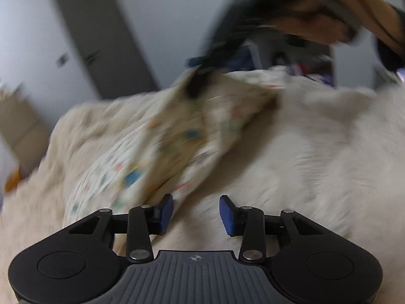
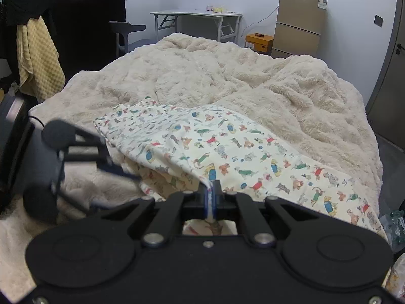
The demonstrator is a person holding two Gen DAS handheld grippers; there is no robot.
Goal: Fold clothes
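Note:
A cream garment printed with small cartoon dogs [image 2: 227, 147] lies partly folded on a fluffy cream blanket [image 2: 202, 71]. My right gripper [image 2: 210, 197] is shut on the garment's near edge, and the fabric runs down between its blue pads. The left wrist view is blurred. There the garment [image 1: 152, 147] rises in a peak to the right gripper [image 1: 200, 81], which a person's hand [image 1: 316, 12] holds. My left gripper [image 1: 197, 214] stands open over the blanket [image 1: 316, 139]. Nothing is between its blue pads, and the garment's edge lies just beside the left pad [image 1: 165, 212].
Beyond the bed stand a white folding table [image 2: 197, 14], a dark chair [image 2: 126, 29], an orange box [image 2: 259, 41] and a tan cabinet [image 2: 300, 25]. A yellow checked towel [image 2: 38, 58] hangs at the left. A grey door [image 2: 389, 76] is at the right.

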